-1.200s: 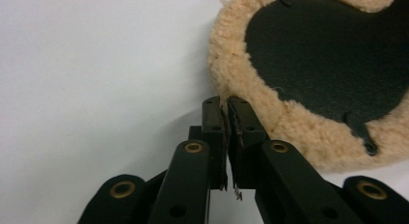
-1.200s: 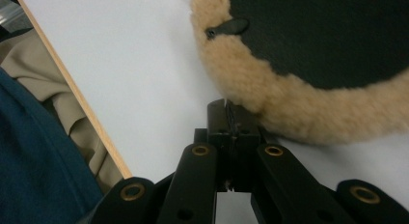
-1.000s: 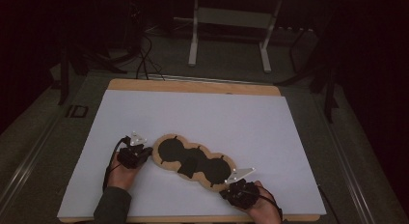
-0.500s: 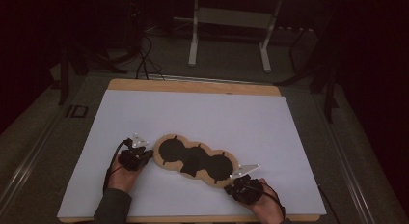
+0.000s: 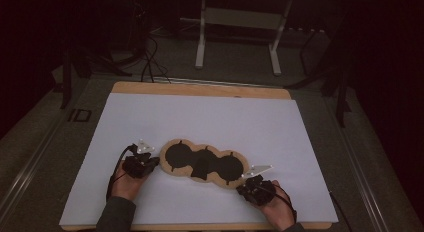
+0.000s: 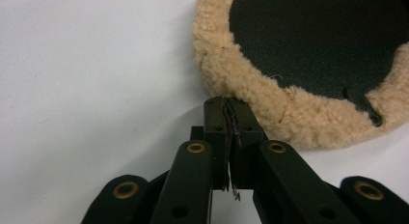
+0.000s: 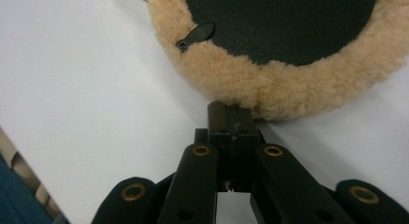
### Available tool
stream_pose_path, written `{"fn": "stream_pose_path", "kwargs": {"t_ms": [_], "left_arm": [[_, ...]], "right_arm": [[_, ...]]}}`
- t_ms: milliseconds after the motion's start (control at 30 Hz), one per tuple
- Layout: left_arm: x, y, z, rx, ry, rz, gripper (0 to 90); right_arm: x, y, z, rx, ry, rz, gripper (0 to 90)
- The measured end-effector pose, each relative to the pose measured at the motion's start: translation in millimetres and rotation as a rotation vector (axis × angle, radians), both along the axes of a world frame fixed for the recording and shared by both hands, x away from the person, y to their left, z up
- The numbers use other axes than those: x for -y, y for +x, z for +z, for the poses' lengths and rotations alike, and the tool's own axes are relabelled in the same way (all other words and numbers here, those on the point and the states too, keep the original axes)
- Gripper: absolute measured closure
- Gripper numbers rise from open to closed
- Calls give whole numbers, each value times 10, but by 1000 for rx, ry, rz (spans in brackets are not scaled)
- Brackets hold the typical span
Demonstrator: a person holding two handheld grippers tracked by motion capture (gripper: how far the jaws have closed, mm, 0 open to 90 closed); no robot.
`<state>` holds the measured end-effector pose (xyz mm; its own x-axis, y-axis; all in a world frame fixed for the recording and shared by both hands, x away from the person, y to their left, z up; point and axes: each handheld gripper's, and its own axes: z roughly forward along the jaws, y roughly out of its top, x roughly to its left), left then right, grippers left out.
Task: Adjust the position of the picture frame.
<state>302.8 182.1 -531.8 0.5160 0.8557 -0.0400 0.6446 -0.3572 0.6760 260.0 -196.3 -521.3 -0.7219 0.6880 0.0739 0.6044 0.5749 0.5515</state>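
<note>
A tan fleecy three-lobed pad with black centres (image 5: 204, 162) is flanked on the white tabletop (image 5: 210, 117) by the left gripper (image 6: 227, 119) and right gripper (image 7: 230, 119), both clenched empty at its rim.

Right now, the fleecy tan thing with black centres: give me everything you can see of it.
The tan fleece piece with three black lobes lies flat on the white table sheet, set at a slant near the front edge. Curly fleece rims three joined round black fabric patches, with small black tabs at the rim. The left gripper and the right gripper, both shut, meet its fleece edge at opposite ends.
</note>
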Motion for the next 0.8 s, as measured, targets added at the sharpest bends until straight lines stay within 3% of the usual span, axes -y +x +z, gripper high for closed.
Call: {"fn": "stream_pose_path", "kwargs": {"t_ms": [267,300,400,567,800], "left_arm": [[6,32,-5,-31,-6,2,870],[20,37,3,-37,21,-11,869],[28,33,7,-34,31,-20,864],[14,2,-7,-28,11,0,833],[44,-59,3,-31,31,-4,805]], "right_arm": [[19,80,9,0,-12,-22,900],[33,112,14,-6,-14,-35,900],[48,147,17,-6,-18,-43,900],[75,239,31,-12,-28,-56,900],[128,376,37,-12,-29,-74,899]]}}
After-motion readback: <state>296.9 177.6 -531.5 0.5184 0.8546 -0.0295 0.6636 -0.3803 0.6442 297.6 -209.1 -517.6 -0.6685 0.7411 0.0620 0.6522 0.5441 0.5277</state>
